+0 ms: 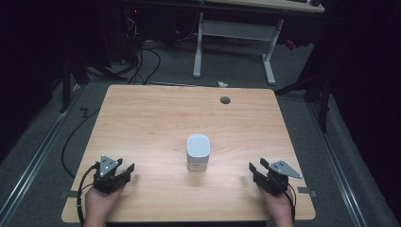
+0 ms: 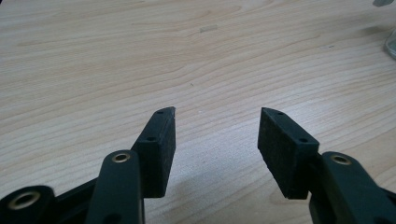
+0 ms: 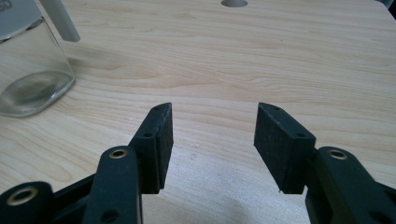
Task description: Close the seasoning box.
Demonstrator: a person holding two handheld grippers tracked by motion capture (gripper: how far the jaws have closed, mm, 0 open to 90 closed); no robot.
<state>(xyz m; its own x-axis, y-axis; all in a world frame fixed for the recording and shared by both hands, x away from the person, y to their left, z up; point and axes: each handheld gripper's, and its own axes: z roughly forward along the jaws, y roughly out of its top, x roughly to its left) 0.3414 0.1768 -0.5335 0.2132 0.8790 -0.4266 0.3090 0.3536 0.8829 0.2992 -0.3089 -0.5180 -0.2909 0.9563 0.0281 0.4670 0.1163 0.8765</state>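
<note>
The wooden counter (image 1: 156, 118) carries a clear glass jar (image 1: 198, 152) with a white lid, standing upright near its centre. At about eight o'clock from the jar rests the left hand-held gripper (image 1: 126, 168), jaws spread and empty. At four o'clock sits the right hand-held gripper (image 1: 257, 166), likewise released and well apart from the jar.

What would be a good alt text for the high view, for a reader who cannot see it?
A clear jar with a white lid stands in the middle of a wooden table. The left gripper and right gripper, both open and hand-held, rest near the table's front corners, apart from the jar.
</note>
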